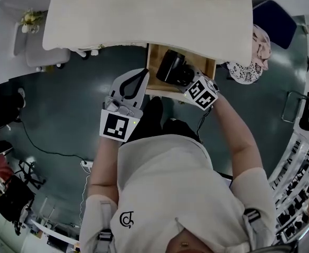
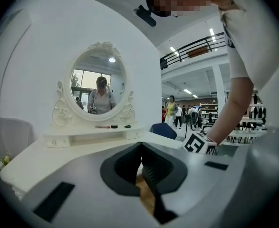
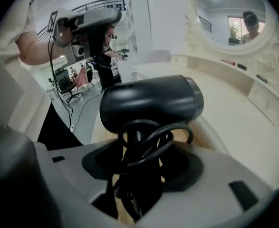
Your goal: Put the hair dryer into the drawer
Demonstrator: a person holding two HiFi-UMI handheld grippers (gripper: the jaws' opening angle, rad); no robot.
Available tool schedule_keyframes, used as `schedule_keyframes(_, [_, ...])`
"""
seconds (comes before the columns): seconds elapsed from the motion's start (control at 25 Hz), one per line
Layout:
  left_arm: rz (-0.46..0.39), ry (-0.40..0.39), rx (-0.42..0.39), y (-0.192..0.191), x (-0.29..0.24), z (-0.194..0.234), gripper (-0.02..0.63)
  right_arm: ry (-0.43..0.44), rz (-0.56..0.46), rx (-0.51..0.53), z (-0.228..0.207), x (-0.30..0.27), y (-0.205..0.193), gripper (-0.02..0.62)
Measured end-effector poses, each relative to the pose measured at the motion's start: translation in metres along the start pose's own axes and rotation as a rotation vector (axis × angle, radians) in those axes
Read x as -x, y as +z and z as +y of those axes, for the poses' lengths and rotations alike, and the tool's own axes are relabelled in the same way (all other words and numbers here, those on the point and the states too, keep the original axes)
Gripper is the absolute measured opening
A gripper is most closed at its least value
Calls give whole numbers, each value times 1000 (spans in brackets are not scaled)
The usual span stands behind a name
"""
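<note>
R claw [image 3: 138, 165]: grips hair dryer [image 3: 151, 103] over drawer [image 1: 155, 57] | L claw [image 2: 140, 146]: clenched, beside it

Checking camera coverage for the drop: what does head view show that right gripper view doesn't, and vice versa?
Head view only: the whole open drawer under the tabletop, with the hair dryer above it. Right gripper view only: the oval mirror, and the cord coiled between the jaws. Both: the hair dryer clamped in the right gripper, plus the left gripper.
</note>
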State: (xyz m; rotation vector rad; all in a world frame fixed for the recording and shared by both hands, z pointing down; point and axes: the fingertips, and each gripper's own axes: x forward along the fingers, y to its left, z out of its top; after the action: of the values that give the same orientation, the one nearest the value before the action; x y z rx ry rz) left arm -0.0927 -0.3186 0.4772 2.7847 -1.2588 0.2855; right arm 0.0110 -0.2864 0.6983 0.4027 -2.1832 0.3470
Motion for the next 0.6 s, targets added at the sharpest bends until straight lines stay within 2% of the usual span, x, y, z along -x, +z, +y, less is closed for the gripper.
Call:
schedule_keyframes(0.08, [1,20,58,-9,0,7,14,44,53,15,1,-18,-9,250])
schedule_keyframes(0.24, [42,27,57,-27,-1,17,14,92,140,42,2,-48,-27,250])
schedule_keyframes(0.36, [48,46,94,-35,0,23,14,121,203,64,3,-63,-43,250])
schedule_keyframes(0.6, [59,59,112,-46,3,32,14,157,324,123,4,-80,-67,256])
